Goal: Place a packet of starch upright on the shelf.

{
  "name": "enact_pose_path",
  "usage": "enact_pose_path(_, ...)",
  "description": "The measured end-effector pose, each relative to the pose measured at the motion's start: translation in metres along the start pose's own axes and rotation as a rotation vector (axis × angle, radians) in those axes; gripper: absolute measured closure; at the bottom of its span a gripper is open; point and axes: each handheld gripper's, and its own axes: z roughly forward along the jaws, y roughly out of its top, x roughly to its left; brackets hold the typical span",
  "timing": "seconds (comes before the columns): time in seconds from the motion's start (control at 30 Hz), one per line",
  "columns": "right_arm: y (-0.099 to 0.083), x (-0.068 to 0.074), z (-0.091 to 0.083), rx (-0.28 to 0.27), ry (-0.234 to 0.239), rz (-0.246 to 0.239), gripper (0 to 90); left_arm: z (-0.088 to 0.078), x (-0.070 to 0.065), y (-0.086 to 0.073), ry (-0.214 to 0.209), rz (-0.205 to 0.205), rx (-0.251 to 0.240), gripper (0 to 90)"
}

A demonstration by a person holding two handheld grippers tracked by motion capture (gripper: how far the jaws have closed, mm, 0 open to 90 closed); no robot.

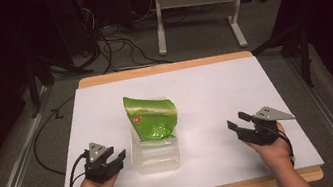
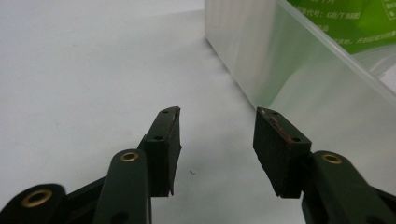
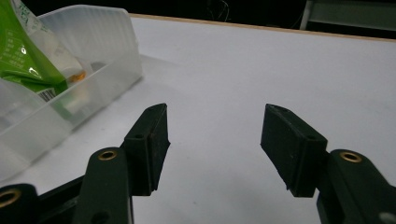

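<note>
A clear plastic bin point(image 1: 157, 157) stands near the middle of the white table point(image 1: 214, 91), and a green snack bag point(image 1: 151, 117) leans upright out of its far end. My left gripper point(image 1: 115, 158) rests on the table just left of the bin, jaws open and empty. In the left gripper view the bin wall point(image 2: 261, 60) rises ahead and to the right of the left gripper point(image 2: 217, 140). My right gripper point(image 1: 238, 120) lies well to the right of the bin, open and empty. The right gripper view shows the right gripper point(image 3: 214, 140), with the bin point(image 3: 88, 79) and bag point(image 3: 23, 56) at its upper left.
The table has a wooden edge point(image 1: 165, 67) at the back. Behind it on the floor are black cables point(image 1: 116, 45) and the white legs of a desk frame point(image 1: 197, 12). Bare white table surface lies between the bin and the right gripper.
</note>
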Motion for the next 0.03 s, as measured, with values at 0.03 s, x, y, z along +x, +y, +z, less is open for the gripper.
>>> enact_pose_path(0.03,-0.0001,0.0006,0.0,0.0,0.001,0.0,41.4,-0.0005,0.0017,-0.0002,0.002,-0.007,-0.003,51.5)
